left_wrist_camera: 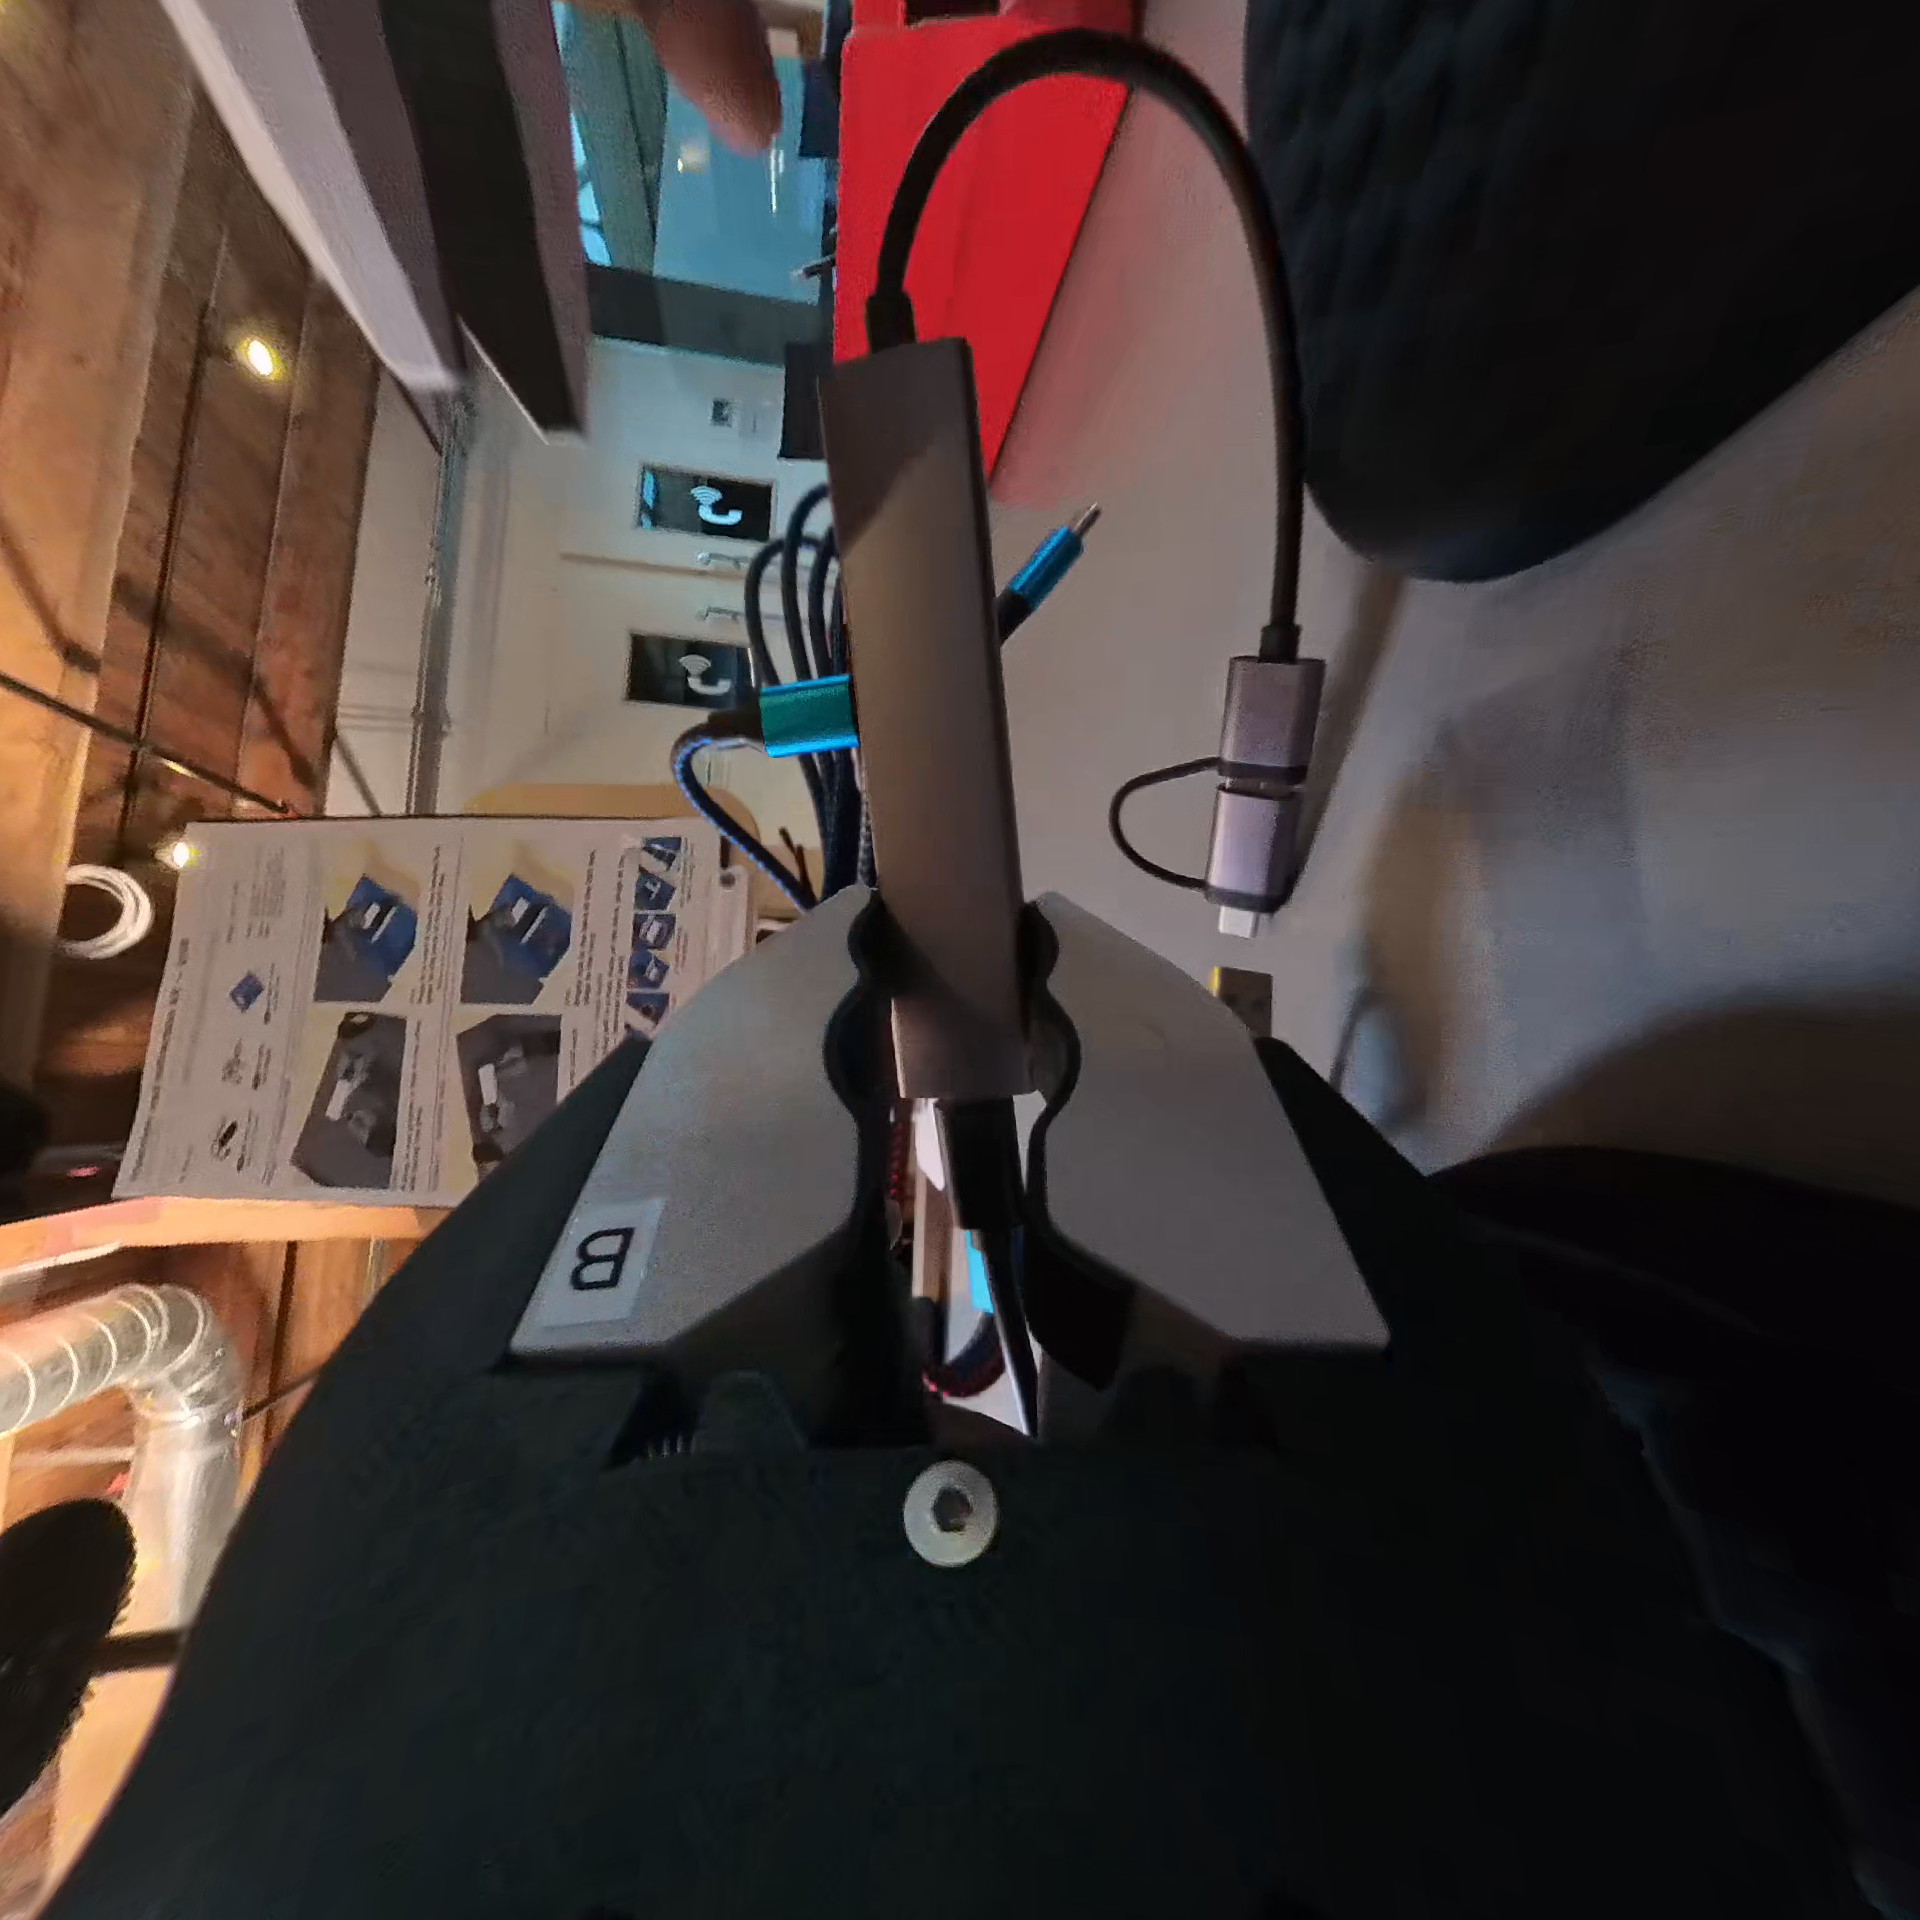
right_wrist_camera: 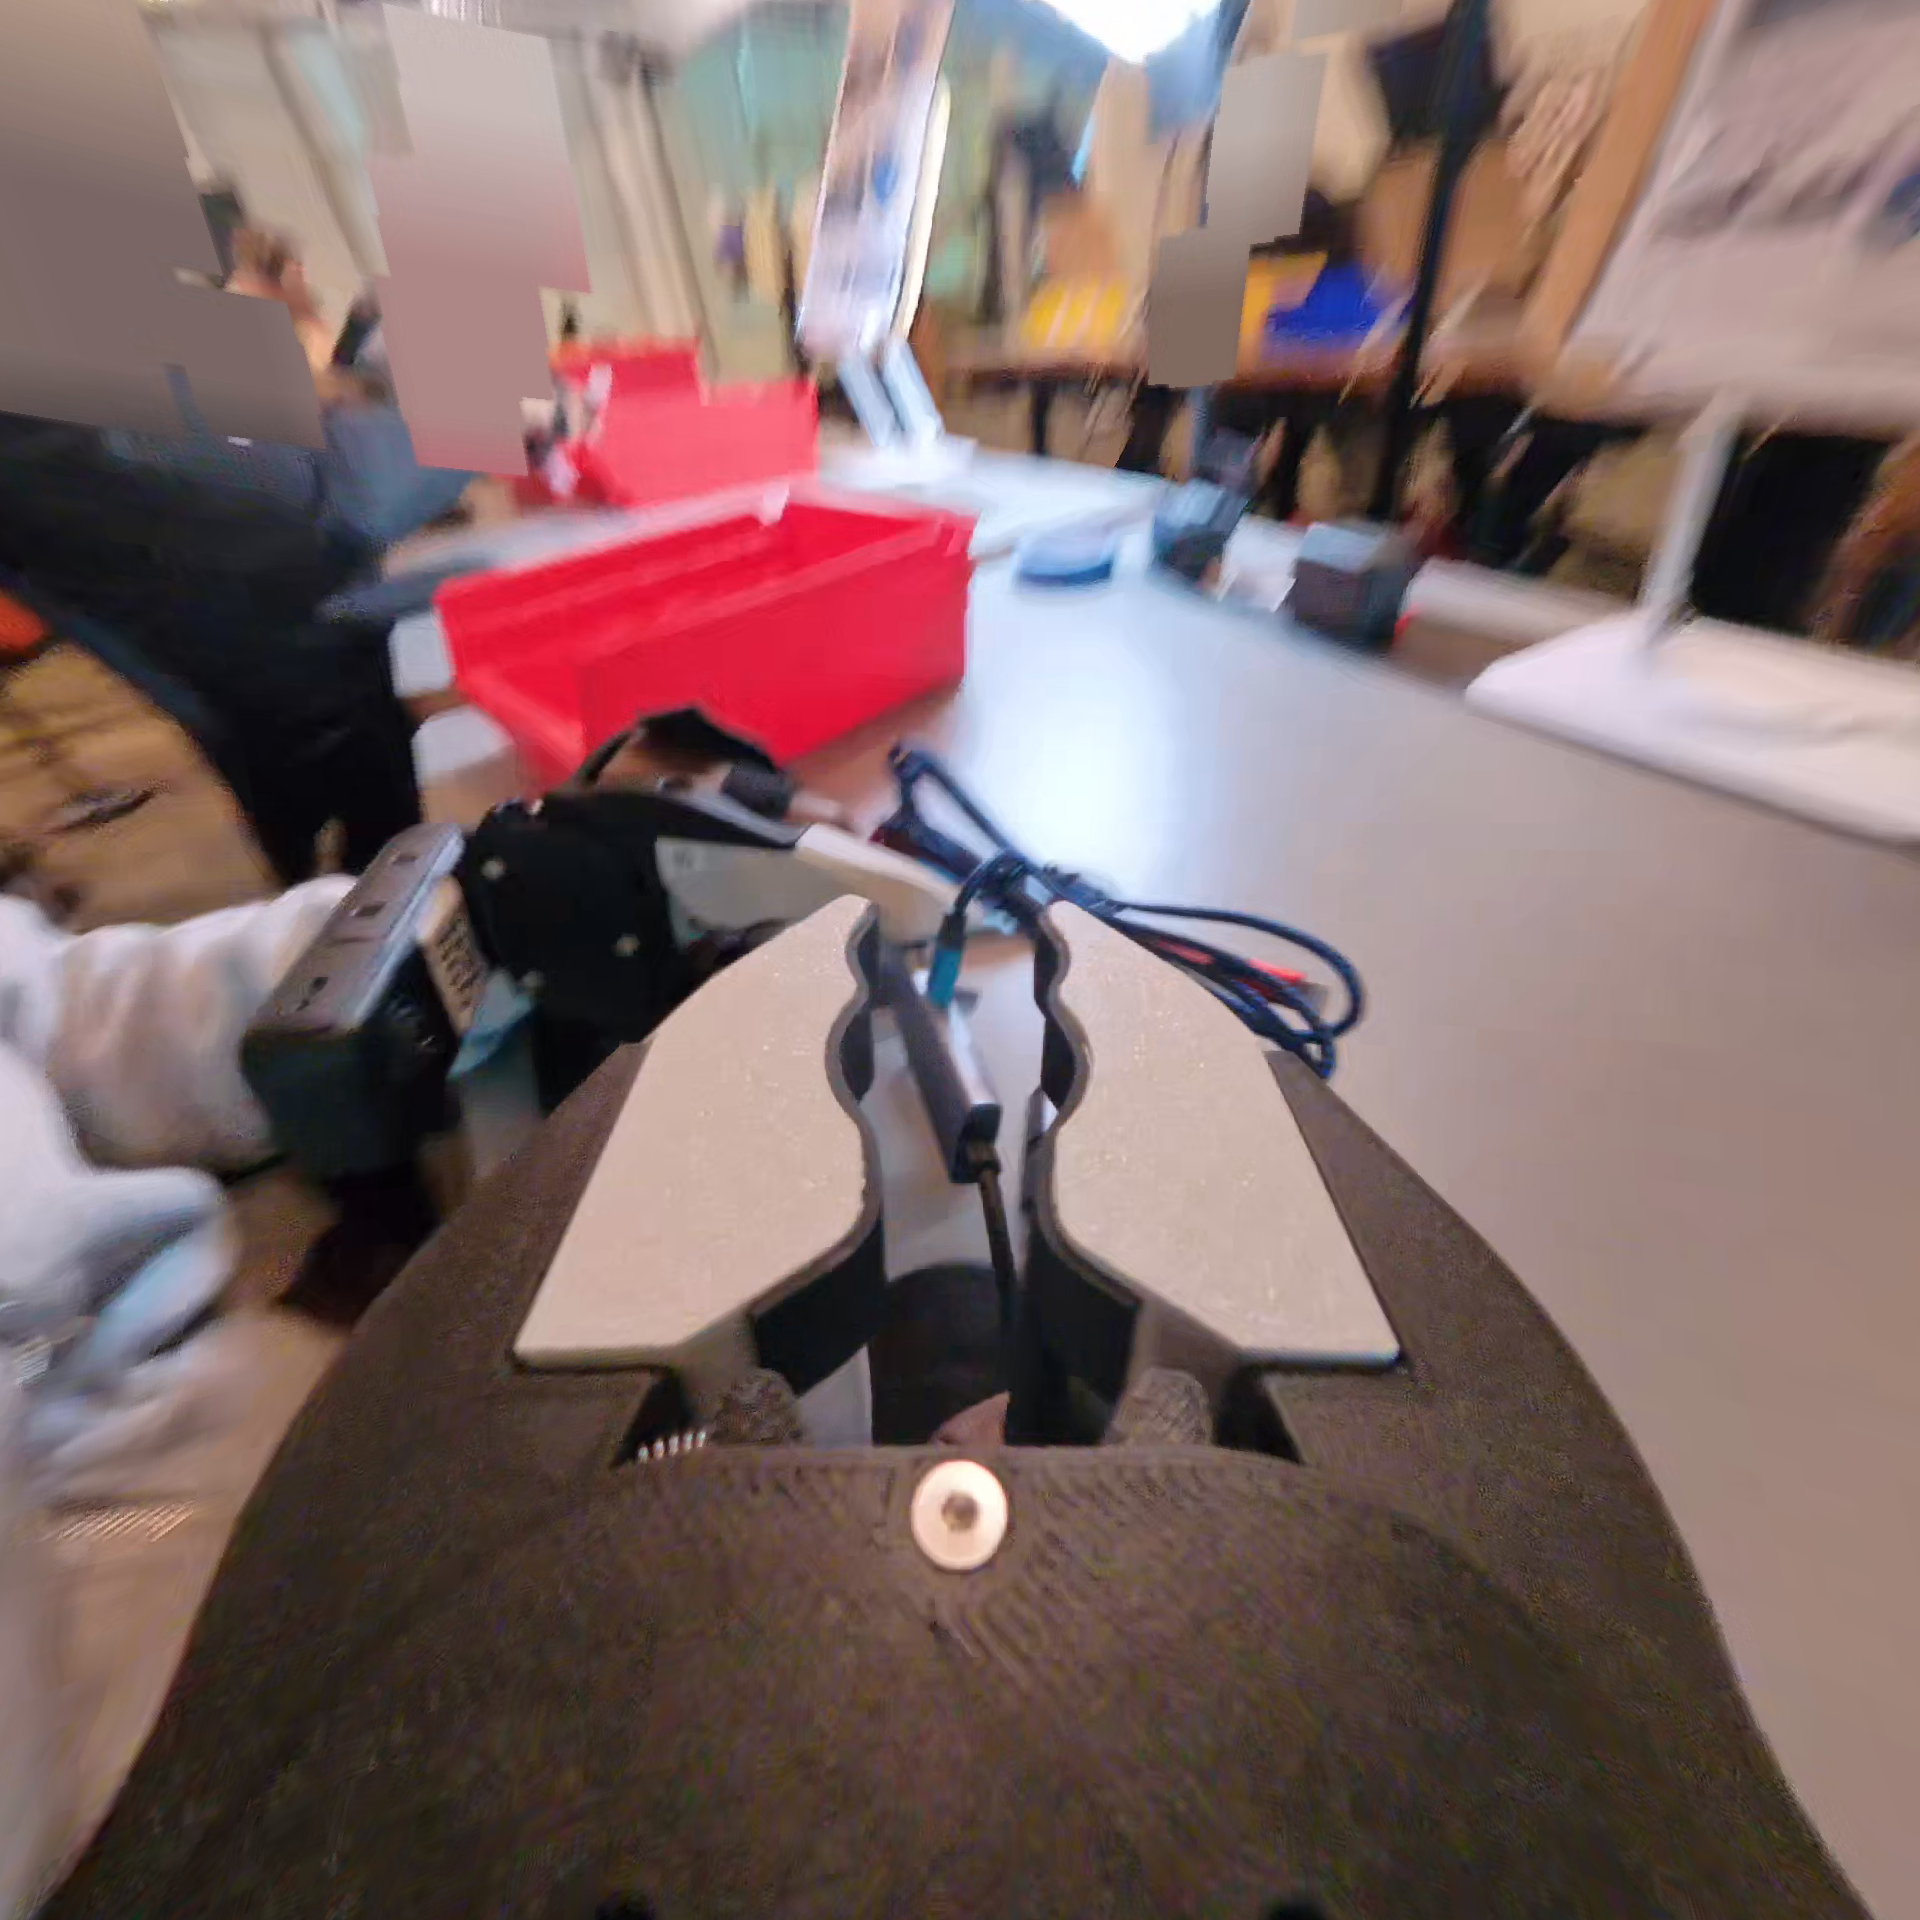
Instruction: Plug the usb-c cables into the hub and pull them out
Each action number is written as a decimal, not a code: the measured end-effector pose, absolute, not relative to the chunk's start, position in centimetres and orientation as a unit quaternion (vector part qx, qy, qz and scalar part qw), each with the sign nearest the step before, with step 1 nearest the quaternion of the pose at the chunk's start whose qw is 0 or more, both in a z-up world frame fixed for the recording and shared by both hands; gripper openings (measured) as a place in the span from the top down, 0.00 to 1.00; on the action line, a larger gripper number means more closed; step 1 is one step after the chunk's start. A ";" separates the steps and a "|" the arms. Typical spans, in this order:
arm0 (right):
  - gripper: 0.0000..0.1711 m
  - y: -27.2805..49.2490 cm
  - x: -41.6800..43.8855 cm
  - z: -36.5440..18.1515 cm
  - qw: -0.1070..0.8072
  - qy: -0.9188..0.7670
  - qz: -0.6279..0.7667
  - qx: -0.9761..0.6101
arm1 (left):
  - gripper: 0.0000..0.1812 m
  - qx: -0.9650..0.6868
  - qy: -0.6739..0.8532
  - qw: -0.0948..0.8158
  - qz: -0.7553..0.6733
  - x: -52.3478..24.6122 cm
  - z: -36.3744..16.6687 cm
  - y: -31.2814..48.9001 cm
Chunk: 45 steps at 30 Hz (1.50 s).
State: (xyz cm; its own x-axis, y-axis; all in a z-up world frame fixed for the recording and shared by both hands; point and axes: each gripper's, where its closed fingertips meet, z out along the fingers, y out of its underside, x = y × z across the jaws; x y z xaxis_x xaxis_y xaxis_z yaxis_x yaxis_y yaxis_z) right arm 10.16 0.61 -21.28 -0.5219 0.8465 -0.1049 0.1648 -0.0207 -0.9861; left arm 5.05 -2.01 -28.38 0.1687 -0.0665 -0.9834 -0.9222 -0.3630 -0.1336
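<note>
Between the left gripper's [left_wrist_camera: 951,997] closed fingers the hub [left_wrist_camera: 920,665] stands clamped edge-on, probably braced for pulling, 1 blue plug [left_wrist_camera: 808,715] seated at 9 o'clock, while the right gripper [right_wrist_camera: 956,956] hangs open, empty.

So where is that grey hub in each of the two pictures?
Left wrist view: the hub stands centre frame, clamped in the left gripper.
Right wrist view: the hub is central, seen edge-on in the gap of the right gripper.
Shared landmark: the red bin beyond it.
</note>
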 end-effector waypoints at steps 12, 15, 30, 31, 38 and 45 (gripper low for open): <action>0.95 -3.7 8.2 -27.5 0.067 -0.729 0.526 -0.432 | 0.85 -0.659 0.376 0.436 0.484 5.1 -28.5 -2.9; 0.95 -3.3 7.9 -25.9 0.043 -0.644 0.624 -0.440 | 0.69 -0.674 0.275 0.519 0.448 4.3 -25.2 -3.6; 0.95 -4.9 8.1 -21.9 0.095 -0.470 0.784 -0.394 | 0.94 -0.527 -0.164 0.747 -0.371 8.5 -21.1 -3.3; 0.95 -5.0 8.2 -21.9 0.101 -0.473 0.783 -0.391 | 0.94 -0.534 -0.158 0.747 -0.363 8.6 -21.2 -3.4; 0.89 -3.3 8.9 -20.9 0.120 -0.431 0.807 -0.385 | 0.94 -0.533 -0.158 0.747 -0.365 8.5 -21.3 -3.8; 0.95 -3.3 8.7 -21.2 0.119 -0.433 0.802 -0.394 | 0.94 -0.531 -0.156 0.748 -0.367 8.5 -21.3 -3.9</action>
State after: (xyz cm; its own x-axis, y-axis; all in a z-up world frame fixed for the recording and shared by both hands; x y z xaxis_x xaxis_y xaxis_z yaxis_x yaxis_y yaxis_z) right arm 8.66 -3.25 -21.24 -0.6619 0.5321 -0.5280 0.1500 -0.5961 -0.7888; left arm 8.53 -3.87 -21.31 0.6821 -0.3834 0.6227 0.7144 0.1676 -0.6793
